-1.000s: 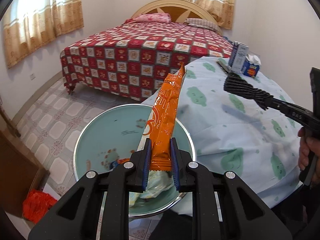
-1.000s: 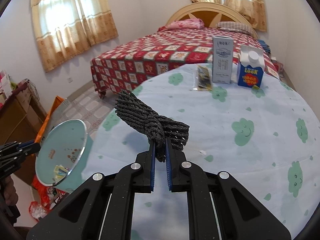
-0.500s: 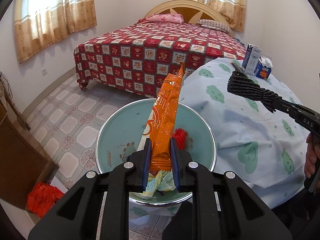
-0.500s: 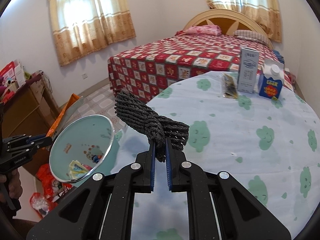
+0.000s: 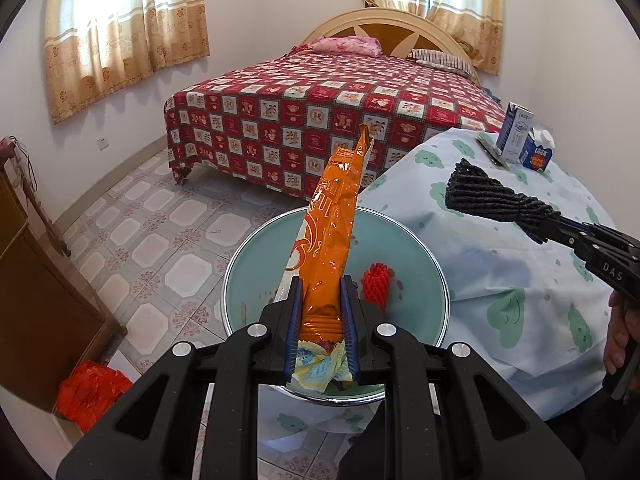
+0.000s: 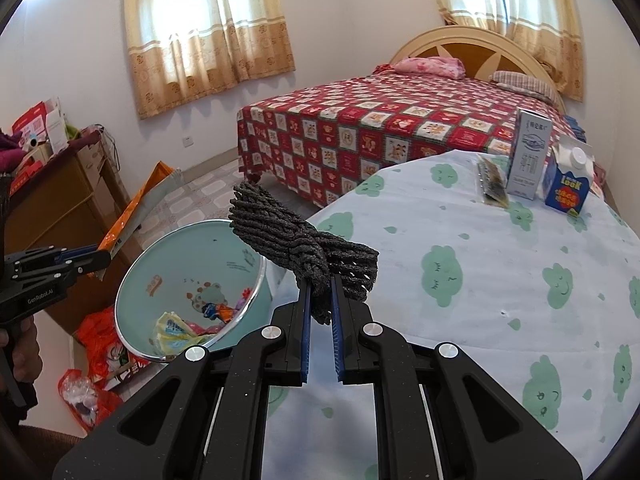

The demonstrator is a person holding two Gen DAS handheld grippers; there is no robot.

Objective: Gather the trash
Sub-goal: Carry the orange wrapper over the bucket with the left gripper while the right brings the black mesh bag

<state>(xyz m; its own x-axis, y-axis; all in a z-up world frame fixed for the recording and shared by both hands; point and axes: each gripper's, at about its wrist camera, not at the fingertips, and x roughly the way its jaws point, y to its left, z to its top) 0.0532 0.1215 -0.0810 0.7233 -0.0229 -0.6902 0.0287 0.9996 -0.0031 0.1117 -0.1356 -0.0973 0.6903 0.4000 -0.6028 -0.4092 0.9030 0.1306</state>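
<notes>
My left gripper (image 5: 322, 292) is shut on an orange snack wrapper (image 5: 334, 224) and holds it upright over the teal trash bin (image 5: 424, 300). The bin holds a red net piece (image 5: 374, 286) and crumpled wrappers (image 6: 176, 328). My right gripper (image 6: 319, 284) is shut on a black foam net (image 6: 288, 244), held at the table's left edge, just right of and above the bin (image 6: 132, 288). The right gripper with the net also shows in the left wrist view (image 5: 496, 200). The left gripper shows at the left of the right wrist view (image 6: 96, 260).
A round table with a cloud-print cloth (image 6: 480, 260) carries a white carton (image 6: 530, 156), a blue milk carton (image 6: 568, 184) and a dark packet (image 6: 492, 184). A red-checked bed (image 5: 320, 120) stands behind. A wooden cabinet (image 5: 36, 280) and red bags (image 5: 88, 392) lie on the left.
Both grippers have swung left toward the bin with their loads. The bin sits more centred under the orange wrapper, and the black net has come closer to the bin's rim.
</notes>
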